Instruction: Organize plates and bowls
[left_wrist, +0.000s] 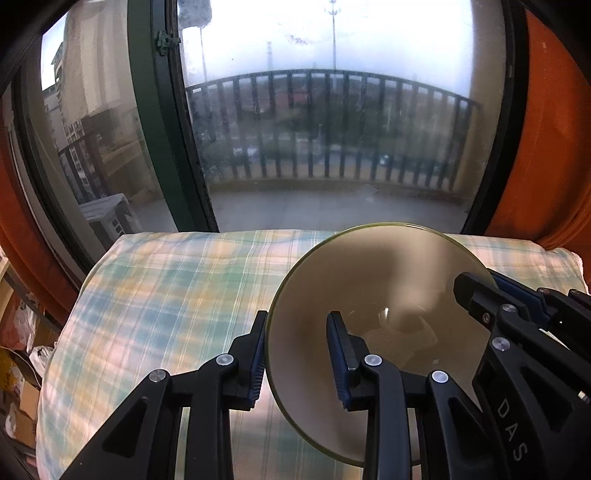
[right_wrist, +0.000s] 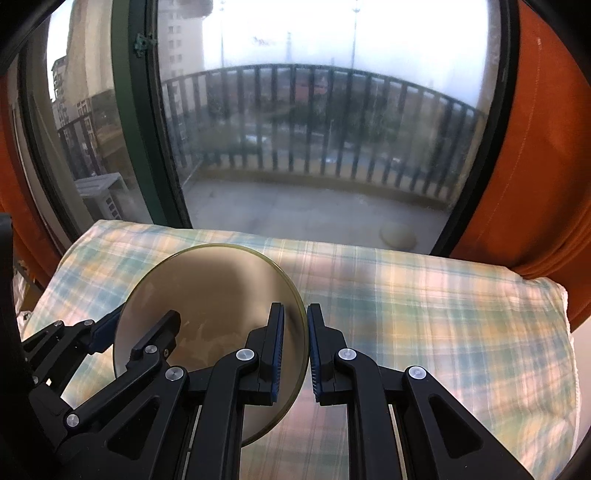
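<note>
A round amber-tinted glass plate (left_wrist: 369, 280) hangs tilted above a plaid cloth-covered surface (left_wrist: 166, 295), held from both sides. My left gripper (left_wrist: 298, 321) is shut on its left rim, one finger outside the rim and one over the plate's face. In the same view my right gripper (left_wrist: 476, 291) clamps the plate's right rim. In the right wrist view the plate (right_wrist: 207, 295) sits left of centre; my right gripper (right_wrist: 295, 314) is shut on its right edge and my left gripper (right_wrist: 147, 332) grips the far left edge.
A large window with a green frame (left_wrist: 162, 122) stands right behind the plaid surface, with a railed balcony beyond. Orange curtains (left_wrist: 546, 147) hang on both sides. Bags and boxes (left_wrist: 18, 350) lie low at the left.
</note>
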